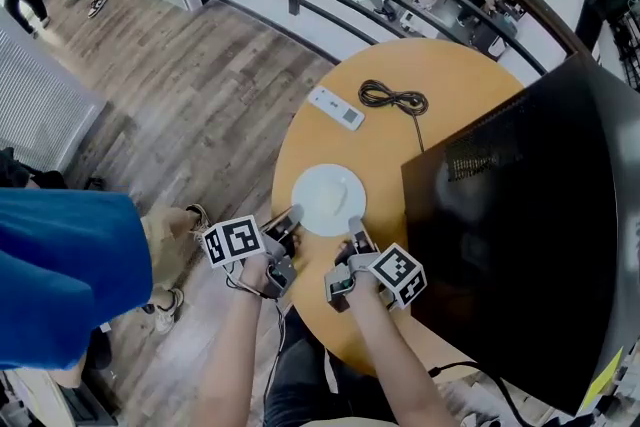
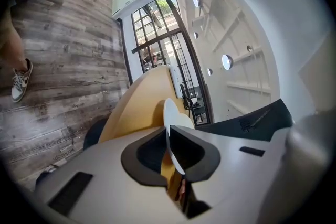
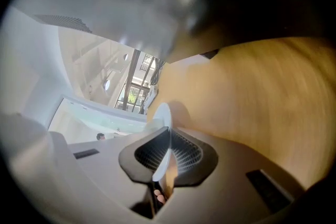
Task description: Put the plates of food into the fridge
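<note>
Grey left gripper [image 1: 293,215] and right gripper [image 1: 354,225], each with a black-and-white marker cube [image 1: 232,240]; dark trousers [image 1: 305,380].

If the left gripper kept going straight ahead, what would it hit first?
The plate, clamped in the left gripper's jaws; past it, probably the table near the cable, though depth is unclear.

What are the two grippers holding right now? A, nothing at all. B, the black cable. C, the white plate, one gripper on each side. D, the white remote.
C: the left gripper and the right gripper each have their jaws shut on the rim of the white plate, on opposite sides. Both gripper views show that rim edge-on between the pads.
</note>
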